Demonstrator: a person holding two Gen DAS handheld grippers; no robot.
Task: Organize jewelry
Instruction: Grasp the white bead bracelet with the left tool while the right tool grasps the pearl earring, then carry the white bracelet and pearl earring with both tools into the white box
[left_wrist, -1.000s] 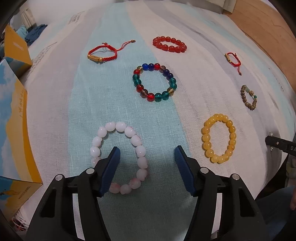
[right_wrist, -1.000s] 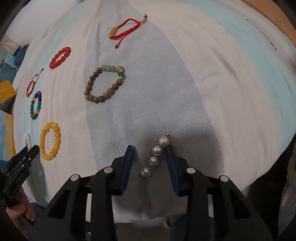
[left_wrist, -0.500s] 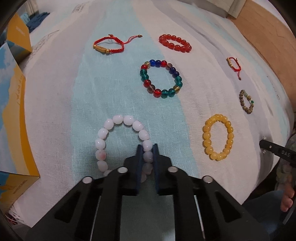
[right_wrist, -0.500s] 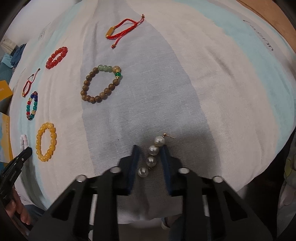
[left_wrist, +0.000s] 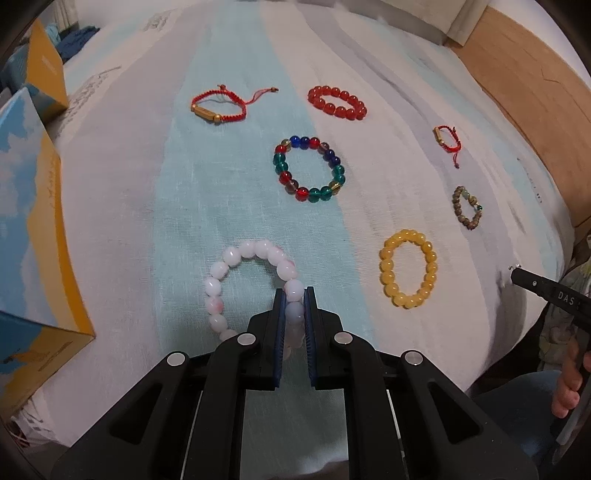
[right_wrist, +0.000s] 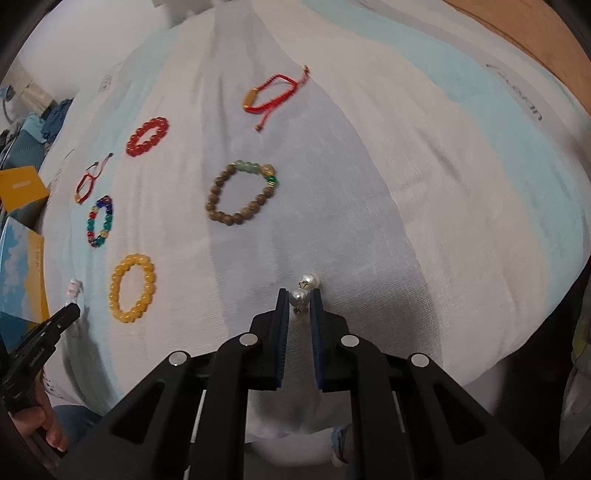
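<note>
A white-pink bead bracelet (left_wrist: 236, 254) lies on the striped cloth (left_wrist: 147, 184). My left gripper (left_wrist: 294, 295) is shut on its right side, with beads pinched between the blue pads. In the right wrist view, a short pearl strand (right_wrist: 309, 281) sits between the fingertips of my right gripper (right_wrist: 299, 295). The jaws are closing on it and the pads press on a pearl. The strand's lower pearls hang between the fingers, just off the cloth. The left gripper's tip (right_wrist: 55, 325) also shows at the left edge of that view.
On the cloth lie a yellow bead bracelet (left_wrist: 408, 273), a multicolour glass one (left_wrist: 310, 170), a red bead one (left_wrist: 337, 102), two red cord bracelets (left_wrist: 218, 107) (left_wrist: 448, 138) and a brown wooden one (right_wrist: 240, 195). Yellow-blue boxes (left_wrist: 29, 221) stand at the left. A wooden surface (left_wrist: 524, 74) lies beyond the cloth at far right.
Both grippers went from open to shut, the left on the white bracelet's beads, the right on the pearl strand. Both rose a little, and the strand came up off the cloth.
</note>
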